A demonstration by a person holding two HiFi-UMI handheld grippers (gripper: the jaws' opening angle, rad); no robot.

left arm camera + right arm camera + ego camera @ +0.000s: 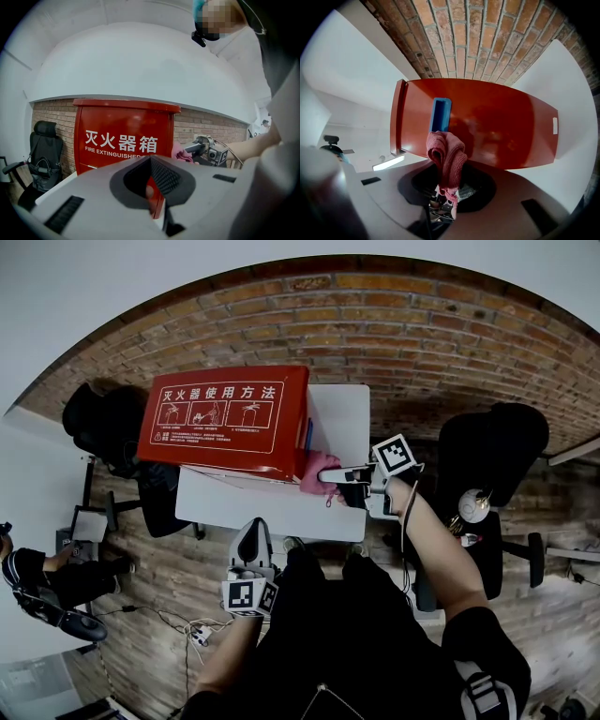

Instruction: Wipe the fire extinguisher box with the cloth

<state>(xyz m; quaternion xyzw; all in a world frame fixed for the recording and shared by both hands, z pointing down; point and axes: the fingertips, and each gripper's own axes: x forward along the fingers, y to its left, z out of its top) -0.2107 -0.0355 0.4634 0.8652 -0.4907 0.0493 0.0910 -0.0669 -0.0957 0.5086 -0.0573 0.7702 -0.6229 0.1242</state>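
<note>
Right gripper (349, 474) clenches cloth (317, 472) against box (225, 418) end, mid-frame; left gripper (251, 545) closed, empty. Wiping likely underway, other faces left.

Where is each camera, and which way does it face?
Head view: on the head, looking down on the table, fire extinguisher box, both forearms, left gripper and right gripper.
Left gripper view: on that gripper, facing the box's lettered front; own fingers below.
Right gripper view: faces the box's side; fingers pinch the cloth.
Shared: box and cloth, all three.
</note>
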